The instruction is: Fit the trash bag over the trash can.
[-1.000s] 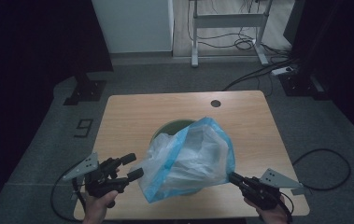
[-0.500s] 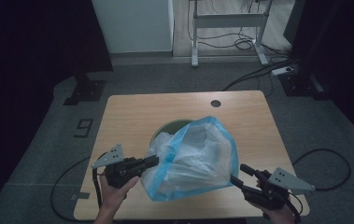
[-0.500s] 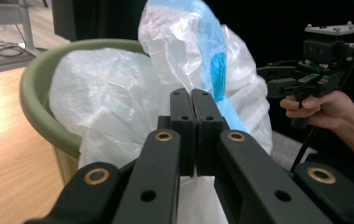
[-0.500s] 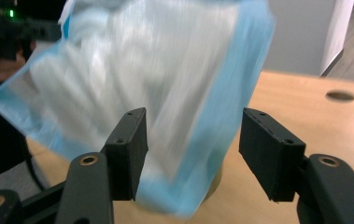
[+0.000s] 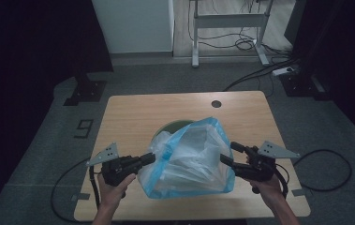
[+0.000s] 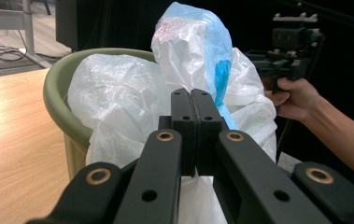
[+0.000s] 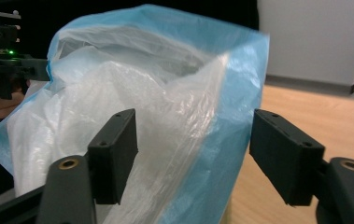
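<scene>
Left gripper (image 5: 148,158) clamped on blue-white bin liner (image 5: 191,159) to hold it over green bin (image 5: 166,127); right gripper (image 5: 228,153) jaws just opened apart, regrasping liner's other side.

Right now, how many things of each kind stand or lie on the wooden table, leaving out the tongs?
Green bin: 1
Blue and white plastic bag, set in the bin and hanging over its rim: 1
Total: 2
</scene>
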`<state>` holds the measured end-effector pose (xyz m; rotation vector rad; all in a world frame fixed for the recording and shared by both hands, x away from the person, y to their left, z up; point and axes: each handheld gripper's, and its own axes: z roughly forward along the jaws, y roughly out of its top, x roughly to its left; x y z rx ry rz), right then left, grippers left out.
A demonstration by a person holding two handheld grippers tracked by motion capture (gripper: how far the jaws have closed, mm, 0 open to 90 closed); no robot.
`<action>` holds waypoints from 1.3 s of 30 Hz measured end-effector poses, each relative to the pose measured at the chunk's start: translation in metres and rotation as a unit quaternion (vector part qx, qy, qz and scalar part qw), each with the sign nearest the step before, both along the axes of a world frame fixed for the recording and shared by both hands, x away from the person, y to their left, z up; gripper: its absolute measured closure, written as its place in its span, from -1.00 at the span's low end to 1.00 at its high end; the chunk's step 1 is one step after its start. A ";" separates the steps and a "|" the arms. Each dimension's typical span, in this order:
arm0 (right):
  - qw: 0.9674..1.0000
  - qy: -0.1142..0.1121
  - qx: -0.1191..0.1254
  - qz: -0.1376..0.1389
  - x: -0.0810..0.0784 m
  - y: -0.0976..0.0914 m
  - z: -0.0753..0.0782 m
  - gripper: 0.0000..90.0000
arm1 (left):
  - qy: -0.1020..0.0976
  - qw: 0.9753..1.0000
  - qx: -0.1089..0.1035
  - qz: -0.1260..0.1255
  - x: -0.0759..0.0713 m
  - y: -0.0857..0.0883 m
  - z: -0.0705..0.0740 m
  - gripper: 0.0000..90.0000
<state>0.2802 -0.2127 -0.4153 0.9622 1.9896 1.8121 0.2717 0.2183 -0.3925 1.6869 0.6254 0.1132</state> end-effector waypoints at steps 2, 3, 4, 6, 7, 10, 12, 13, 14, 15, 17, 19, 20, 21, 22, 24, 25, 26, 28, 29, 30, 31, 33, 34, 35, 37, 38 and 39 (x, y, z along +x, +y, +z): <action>1.000 0.004 0.005 0.006 0.002 0.002 -0.005 0.08 | 0.002 1.000 -0.003 0.000 0.000 0.002 -0.001 0.97; 1.000 0.001 0.007 0.011 0.001 0.002 -0.007 0.19 | 0.001 1.000 -0.004 0.001 0.000 0.003 -0.002 0.97; 1.000 0.001 0.014 0.014 0.000 0.002 -0.007 0.36 | 0.002 1.000 -0.005 0.002 0.000 0.003 -0.002 0.97; 1.000 -0.007 0.008 0.006 -0.002 0.002 -0.006 0.56 | 0.002 1.000 -0.012 0.002 0.001 0.006 -0.001 0.97; 1.000 -0.010 0.004 0.007 -0.003 0.001 -0.005 0.69 | 0.003 1.000 -0.016 0.003 0.001 0.007 -0.001 0.97; 1.000 -0.015 -0.007 -0.007 -0.004 -0.001 0.000 0.89 | 0.001 1.000 -0.027 0.008 0.003 0.011 0.002 0.98; 1.000 -0.017 -0.006 -0.019 -0.002 -0.003 0.002 0.95 | -0.001 0.999 -0.033 0.016 0.005 0.013 0.003 0.98; 0.999 -0.015 -0.006 -0.032 -0.001 -0.005 0.004 0.95 | -0.001 0.999 -0.035 0.018 0.007 0.014 0.004 0.98; 0.999 -0.013 -0.005 -0.038 0.001 -0.006 0.005 0.96 | 0.000 0.999 -0.039 0.022 0.009 0.016 0.004 0.98; 0.999 -0.010 -0.005 -0.044 0.003 -0.007 0.006 0.96 | 0.000 0.999 -0.040 0.027 0.011 0.017 0.005 0.98; 0.998 -0.006 -0.011 -0.060 0.008 -0.009 0.007 0.96 | 0.003 0.998 -0.042 0.039 0.017 0.021 0.005 0.98; 0.997 0.001 -0.012 -0.072 0.015 -0.010 0.007 0.96 | 0.011 0.998 -0.050 0.044 0.023 0.024 0.004 0.98; 0.997 0.002 -0.012 -0.076 0.017 -0.010 0.006 0.96 | 0.016 0.997 -0.055 0.046 0.026 0.026 0.003 0.98; 0.996 0.003 -0.017 -0.082 0.020 -0.010 0.006 0.96 | 0.022 0.997 -0.060 0.053 0.030 0.028 0.002 0.98; 0.996 0.006 -0.020 -0.088 0.023 -0.010 0.004 0.96 | 0.025 0.996 -0.062 0.056 0.033 0.030 0.001 0.98; 0.995 0.013 -0.019 -0.096 0.028 -0.010 0.002 0.96 | 0.033 0.995 -0.070 0.065 0.038 0.033 -0.002 0.98; 0.995 0.016 -0.020 -0.100 0.031 -0.010 0.001 0.96 | 0.035 0.995 -0.070 0.067 0.040 0.035 -0.003 0.98; 0.994 0.020 -0.020 -0.103 0.033 -0.009 -0.001 0.96 | 0.038 0.994 -0.073 0.067 0.042 0.035 -0.004 0.98; 0.994 0.024 -0.019 -0.109 0.036 -0.009 -0.004 0.96 | 0.043 0.994 -0.074 0.070 0.044 0.036 -0.006 0.98; 0.993 0.026 -0.019 -0.112 0.038 -0.008 -0.005 0.96 | 0.042 0.994 -0.069 0.072 0.046 0.036 -0.007 0.98; 0.993 0.028 -0.020 -0.116 0.039 -0.007 -0.006 0.96 | 0.045 0.994 -0.069 0.076 0.047 0.037 -0.008 0.98; 0.992 0.031 -0.021 -0.119 0.040 -0.007 -0.007 0.96 | 0.048 0.993 -0.070 0.079 0.049 0.037 -0.010 0.98; 0.992 0.035 -0.025 -0.118 0.043 -0.004 -0.009 0.96 | 0.057 0.993 -0.068 0.082 0.053 0.037 -0.013 0.98; 0.992 0.036 -0.031 -0.119 0.044 -0.003 -0.010 0.96 | 0.063 0.992 -0.063 0.083 0.055 0.036 -0.015 0.98; 0.991 0.038 -0.038 -0.119 0.046 -0.001 -0.013 0.96 | 0.069 0.992 -0.056 0.087 0.057 0.034 -0.018 0.98; 0.991 0.051 -0.040 -0.117 0.049 0.002 -0.020 0.96 | 0.077 0.992 -0.048 0.090 0.061 0.033 -0.024 0.98; 0.991 0.054 -0.041 -0.116 0.050 0.002 -0.023 0.96 | 0.081 0.991 -0.050 0.092 0.063 0.032 -0.027 0.98; 0.991 0.059 -0.043 -0.115 0.051 0.003 -0.026 0.96 | 0.087 0.991 -0.048 0.094 0.065 0.032 -0.030 0.98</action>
